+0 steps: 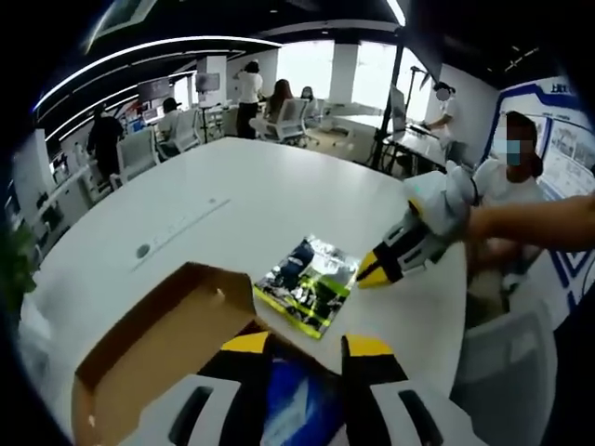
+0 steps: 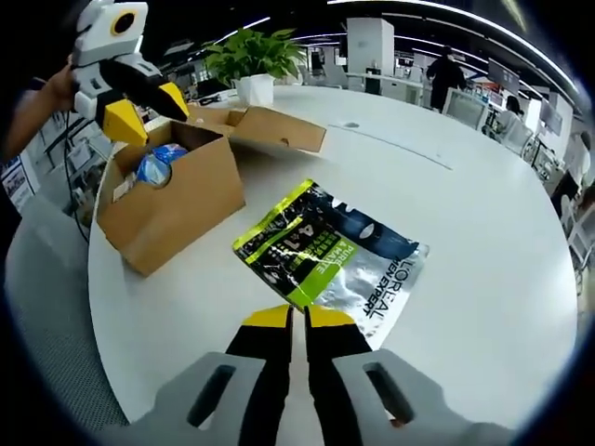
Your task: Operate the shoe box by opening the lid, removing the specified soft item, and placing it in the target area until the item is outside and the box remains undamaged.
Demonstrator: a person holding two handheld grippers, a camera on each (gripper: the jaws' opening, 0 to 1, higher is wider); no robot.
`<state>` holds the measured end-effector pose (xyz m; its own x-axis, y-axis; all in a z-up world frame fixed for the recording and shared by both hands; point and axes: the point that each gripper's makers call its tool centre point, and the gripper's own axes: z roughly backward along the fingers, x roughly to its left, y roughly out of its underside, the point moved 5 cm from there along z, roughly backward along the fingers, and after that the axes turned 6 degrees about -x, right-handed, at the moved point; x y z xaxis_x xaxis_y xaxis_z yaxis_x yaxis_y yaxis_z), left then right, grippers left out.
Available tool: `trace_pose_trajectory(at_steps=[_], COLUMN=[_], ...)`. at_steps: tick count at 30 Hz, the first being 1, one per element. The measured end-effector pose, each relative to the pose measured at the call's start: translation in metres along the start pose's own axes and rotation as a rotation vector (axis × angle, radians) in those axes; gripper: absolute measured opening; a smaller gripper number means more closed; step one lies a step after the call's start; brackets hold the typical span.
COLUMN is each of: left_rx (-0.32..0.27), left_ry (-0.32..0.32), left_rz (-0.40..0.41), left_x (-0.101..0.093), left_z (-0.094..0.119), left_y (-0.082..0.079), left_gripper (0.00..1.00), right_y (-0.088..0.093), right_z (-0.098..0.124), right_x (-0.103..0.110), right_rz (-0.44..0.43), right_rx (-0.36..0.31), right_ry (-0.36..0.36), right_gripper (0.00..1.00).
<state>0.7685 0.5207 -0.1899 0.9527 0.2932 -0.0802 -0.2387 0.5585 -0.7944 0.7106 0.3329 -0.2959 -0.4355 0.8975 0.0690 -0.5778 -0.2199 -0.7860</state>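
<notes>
Yellow-tipped jaws of right hand-held gripper (image 2: 297,318) nearest cam, pressed together w/ nothing between; hovering just near of the flat silver-and-green foil pouch (image 2: 327,258) on white round table (image 2: 483,279). Pouch lies outside the brown cardboard shoe box (image 2: 177,200), just right of it, apart from it. Box lid (image 2: 270,130) flapped open to far side; box looks undamaged. Left hand-held gripper (image 1: 307,346) over box, jaws parted, blue item (image 1: 293,404) between them; can't tell if gripped. Blue soft packet (image 2: 156,167) inside box. Judgement: lid step done, pouch out; if blue one is the target, removal + placing left.
</notes>
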Motion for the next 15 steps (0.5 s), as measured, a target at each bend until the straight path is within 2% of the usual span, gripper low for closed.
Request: trace_pose_trajectory(at_steps=[7, 15], left_rx=[-0.029, -0.059], left_ry=[-0.025, -0.053], left_rz=[0.007, 0.013], left_x=[0.003, 0.009], left_z=[0.024, 0.049], left_y=[0.009, 0.019], left_gripper=[0.32, 0.37], right_y=[-0.008, -0.028], right_z=[0.011, 0.021], right_x=[0.01, 0.023], right_rz=[0.017, 0.03], right_rx=[-0.018, -0.062], right_ry=[0.021, 0.035], right_gripper=[0.16, 0.28])
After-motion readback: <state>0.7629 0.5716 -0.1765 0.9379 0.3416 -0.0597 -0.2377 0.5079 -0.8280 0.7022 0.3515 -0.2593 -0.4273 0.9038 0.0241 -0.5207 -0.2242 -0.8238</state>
